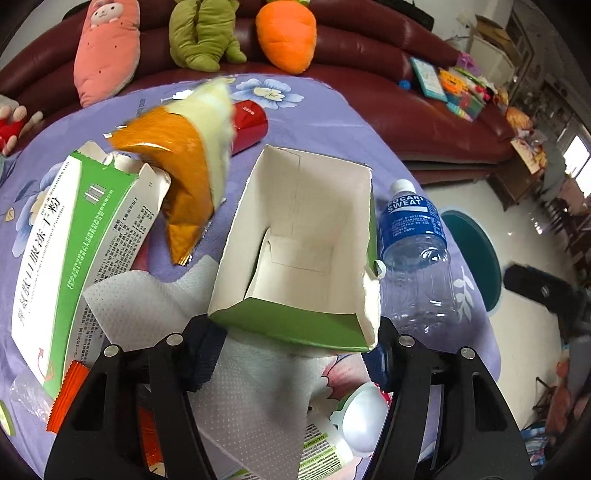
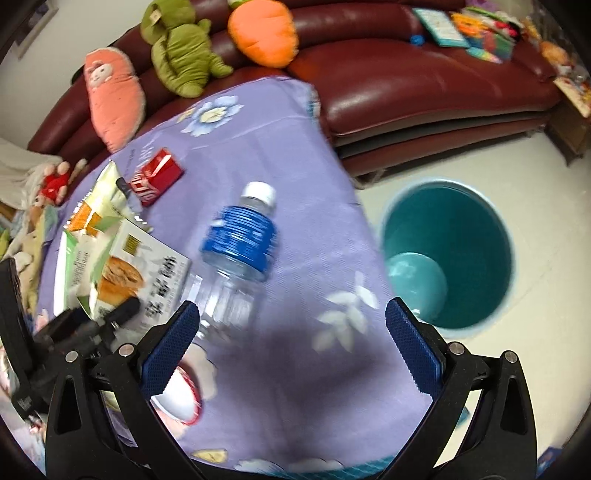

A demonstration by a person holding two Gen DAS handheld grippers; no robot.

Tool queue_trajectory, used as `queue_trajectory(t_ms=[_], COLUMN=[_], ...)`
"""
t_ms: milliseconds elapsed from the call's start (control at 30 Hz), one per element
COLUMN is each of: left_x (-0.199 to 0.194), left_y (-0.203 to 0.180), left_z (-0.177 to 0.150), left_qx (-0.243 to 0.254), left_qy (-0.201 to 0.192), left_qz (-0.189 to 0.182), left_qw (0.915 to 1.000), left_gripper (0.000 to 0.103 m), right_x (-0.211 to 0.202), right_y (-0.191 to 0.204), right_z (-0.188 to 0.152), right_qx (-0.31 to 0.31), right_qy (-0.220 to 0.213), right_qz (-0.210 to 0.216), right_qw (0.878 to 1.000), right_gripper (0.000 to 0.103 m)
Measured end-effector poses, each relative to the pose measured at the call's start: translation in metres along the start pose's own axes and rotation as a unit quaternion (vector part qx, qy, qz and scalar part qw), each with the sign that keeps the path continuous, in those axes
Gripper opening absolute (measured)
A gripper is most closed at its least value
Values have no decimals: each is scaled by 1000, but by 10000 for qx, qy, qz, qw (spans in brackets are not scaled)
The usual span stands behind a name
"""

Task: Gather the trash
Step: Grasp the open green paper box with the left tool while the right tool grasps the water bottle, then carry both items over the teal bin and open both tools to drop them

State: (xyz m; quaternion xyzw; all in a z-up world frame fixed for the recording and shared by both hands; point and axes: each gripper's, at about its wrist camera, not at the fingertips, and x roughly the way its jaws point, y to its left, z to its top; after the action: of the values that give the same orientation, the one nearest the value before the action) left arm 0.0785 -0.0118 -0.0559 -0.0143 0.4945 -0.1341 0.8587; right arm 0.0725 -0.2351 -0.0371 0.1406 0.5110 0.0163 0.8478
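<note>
My left gripper (image 1: 295, 343) is shut on an open green-and-white carton (image 1: 299, 243), its empty inside facing me. Beside it lie a Pocari Sweat bottle (image 1: 417, 254), an orange snack bag (image 1: 184, 173), a flattened green box (image 1: 74, 251), a paper towel (image 1: 236, 373) and a red box (image 1: 249, 123). My right gripper (image 2: 291, 350) is open and empty above the purple cloth, just right of the bottle (image 2: 236, 258). The teal trash bin (image 2: 447, 254) stands on the floor to the right. The carton (image 2: 125, 273) shows at left in the right wrist view.
The table has a purple flowered cloth (image 1: 314, 110). A dark red sofa (image 2: 424, 81) with plush toys (image 1: 284, 33) runs behind it. A white cup (image 2: 177, 398) sits near my right gripper's left finger. Books and toys (image 1: 454, 85) clutter the sofa's right end.
</note>
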Motion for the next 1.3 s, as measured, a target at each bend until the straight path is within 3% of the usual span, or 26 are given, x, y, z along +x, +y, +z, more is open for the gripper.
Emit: queue_trajectory(t_ms=[67, 200, 533, 567, 633, 700, 967, 1133, 1300], left_x=[0, 1, 11, 13, 16, 15, -11, -37, -51], left_y=[3, 12, 16, 16, 14, 11, -2, -21, -64], left_z=[0, 1, 6, 7, 10, 10, 13, 14, 20], left_qx=[-17, -25, -94, -110, -127, -108, -135, -101, 45], left_qy=[-2, -17, 138, 155, 169, 149, -90, -328, -586], left_qz=[-90, -292, -359, -360, -305, -260, -54, -147, -452], left_qw=[10000, 9996, 9992, 9992, 9993, 9995, 9999, 9993, 9972], left_gripper=[66, 66, 73, 73, 72, 64, 62, 62, 62], right_x=[13, 45, 99, 101, 99, 96, 71, 44, 10], right_y=[5, 15, 25, 24, 23, 22, 3, -19, -69], right_z=[9, 24, 33, 32, 31, 29, 24, 24, 22], right_qx=[13, 70, 100, 112, 85, 67, 333, 495, 808], right_qy=[126, 476, 1052, 1042, 969, 945, 735, 397, -81], right_qz=[200, 603, 939, 1035, 1137, 1219, 1541, 1599, 1423], right_qw=[9997, 9970, 9900, 9891, 9887, 9880, 9847, 9851, 9865], right_gripper=[94, 77, 75, 69, 68, 68, 68, 68, 68])
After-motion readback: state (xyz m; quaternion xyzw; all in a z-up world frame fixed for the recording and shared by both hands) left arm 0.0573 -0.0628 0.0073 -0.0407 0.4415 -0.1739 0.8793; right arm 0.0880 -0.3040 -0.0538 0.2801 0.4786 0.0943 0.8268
